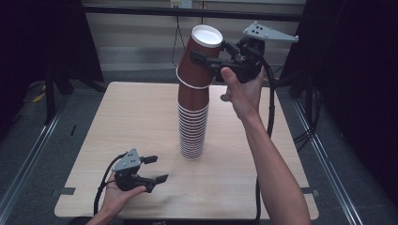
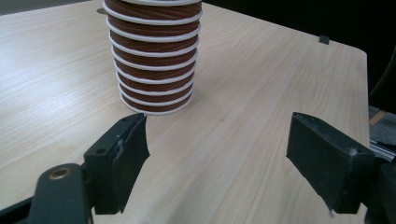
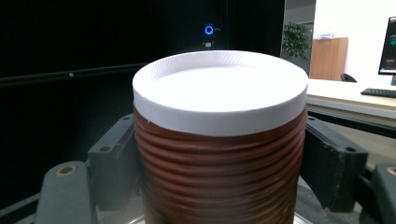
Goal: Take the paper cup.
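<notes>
While the right gripper (image 1: 213,58) clamps its fingers on the top cup (image 1: 201,56), tilted toward one o'clock above the stack (image 1: 192,126) at mid-worktop (image 1: 117,122), seating remains; left gripper (image 1: 152,169) idles open at seven o'clock.

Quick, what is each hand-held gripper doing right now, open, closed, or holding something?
Left hand-held gripper: open, holding nothing, low over the table.
Right hand-held gripper: closed on the top cup, tilted on the cup stack.
</notes>
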Available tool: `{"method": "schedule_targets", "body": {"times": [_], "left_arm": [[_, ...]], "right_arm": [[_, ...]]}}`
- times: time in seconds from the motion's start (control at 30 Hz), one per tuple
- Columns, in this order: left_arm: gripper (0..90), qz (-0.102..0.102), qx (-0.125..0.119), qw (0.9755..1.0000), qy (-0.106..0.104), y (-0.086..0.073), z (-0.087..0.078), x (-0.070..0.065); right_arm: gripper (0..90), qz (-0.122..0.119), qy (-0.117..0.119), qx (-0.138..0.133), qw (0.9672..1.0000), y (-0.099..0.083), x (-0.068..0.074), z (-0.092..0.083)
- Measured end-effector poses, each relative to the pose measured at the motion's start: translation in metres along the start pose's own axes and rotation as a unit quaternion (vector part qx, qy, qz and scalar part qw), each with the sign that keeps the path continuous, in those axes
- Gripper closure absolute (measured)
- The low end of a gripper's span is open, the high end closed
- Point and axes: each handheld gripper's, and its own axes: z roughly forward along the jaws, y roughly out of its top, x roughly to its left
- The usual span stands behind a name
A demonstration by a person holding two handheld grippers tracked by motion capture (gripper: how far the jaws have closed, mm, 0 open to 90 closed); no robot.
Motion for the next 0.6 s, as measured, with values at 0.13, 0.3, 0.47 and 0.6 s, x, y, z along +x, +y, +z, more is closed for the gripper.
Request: {"method": "schedule_targets", "body": {"times": [0.13,0.3,0.47,0.6], "left_arm": [[20.2,-0.002,-0.003,1.0,-0.001,0.0,0.0,0.0],[20.2,0.0,0.0,1.0,0.0,0.0,0.0,0.0],[20.1,0.0,0.0,1.0,0.0,0.0,0.0,0.0],[19.7,-0.002,-0.002,1.0,0.001,0.0,0.0,0.0]], "right_arm": [[22.2,0.002,-0.002,-0.008,1.0,0.002,0.0,-0.003],[22.2,0.005,-0.002,-0.016,0.9999,0.005,-0.002,-0.01],[22.2,0.005,-0.004,-0.023,0.9997,0.007,-0.004,-0.017],[22.2,0.006,-0.007,-0.027,0.9996,0.009,-0.006,-0.025]]}}
